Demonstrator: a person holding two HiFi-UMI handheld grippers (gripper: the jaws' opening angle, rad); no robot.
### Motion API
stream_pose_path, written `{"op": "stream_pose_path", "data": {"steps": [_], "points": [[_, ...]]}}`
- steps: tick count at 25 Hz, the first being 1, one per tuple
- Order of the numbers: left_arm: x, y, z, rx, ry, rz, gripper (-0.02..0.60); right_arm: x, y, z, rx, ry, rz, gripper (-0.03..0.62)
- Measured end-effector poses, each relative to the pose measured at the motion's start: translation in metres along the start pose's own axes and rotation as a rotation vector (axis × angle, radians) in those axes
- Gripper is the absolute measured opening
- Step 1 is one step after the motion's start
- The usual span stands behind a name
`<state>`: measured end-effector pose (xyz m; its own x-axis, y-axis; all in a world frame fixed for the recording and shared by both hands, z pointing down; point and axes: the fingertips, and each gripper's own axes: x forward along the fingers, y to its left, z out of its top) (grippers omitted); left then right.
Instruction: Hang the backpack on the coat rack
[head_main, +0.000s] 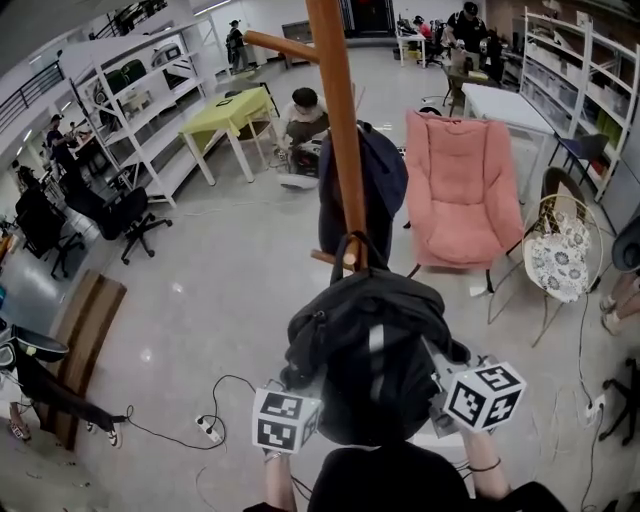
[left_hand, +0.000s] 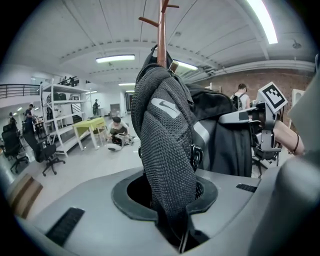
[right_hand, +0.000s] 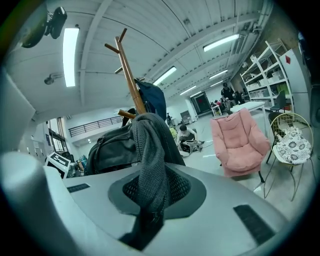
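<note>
A pink armchair (head_main: 460, 190) is seen beside a round chair (head_main: 560, 255) with a flowered cushion. A yellow-green table (head_main: 232, 112) is set near white shelving (head_main: 140, 95), and a person (head_main: 303, 118) is seated on the floor (head_main: 220, 290) just beside that table.

A big open lab hall, this one. Well beyond the fingers (left_hand: 85, 200), white shelving racks (head_main: 140, 90) line the left wall, and more shelves (head_main: 560, 70) stand off to their right. The grey polished floor (head_main: 220, 290) has a power strip (head_main: 208, 430) and loose cable lying just left of them. Ahead-left are a lime-green bench (head_main: 228, 112) and office chairs (head_main: 125, 215), ahead-right a pink armchair (head_main: 462, 190). Strip lights (left_hand: 115, 59) run overhead, there's a railed mezzanine (left_hand: 20, 90), and people (head_main: 465, 30) are busy at the far end.
</note>
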<state>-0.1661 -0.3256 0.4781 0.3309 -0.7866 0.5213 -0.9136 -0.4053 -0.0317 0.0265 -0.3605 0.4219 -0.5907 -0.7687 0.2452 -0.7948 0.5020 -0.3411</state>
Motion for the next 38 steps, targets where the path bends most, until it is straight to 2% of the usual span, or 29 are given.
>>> {"op": "stream_pose_path", "data": {"steps": [9,23,33,38], "points": [[0.009,0.003,-0.011,-0.028,0.018,-0.026,0.104,0.007,-0.004,-0.009,0.006,0.012,-0.03,0.038],[0.022,0.008,-0.019,-0.063,-0.011,-0.036,0.124,0.013,-0.012,-0.014,-0.036,0.005,-0.052,0.038],[0.025,0.016,-0.017,-0.086,-0.075,-0.008,0.175,0.015,-0.015,-0.012,-0.102,0.003,-0.025,0.062],[0.026,0.018,-0.016,-0.099,-0.116,0.01,0.198,0.015,-0.015,-0.011,-0.088,-0.013,0.004,0.083]]}}
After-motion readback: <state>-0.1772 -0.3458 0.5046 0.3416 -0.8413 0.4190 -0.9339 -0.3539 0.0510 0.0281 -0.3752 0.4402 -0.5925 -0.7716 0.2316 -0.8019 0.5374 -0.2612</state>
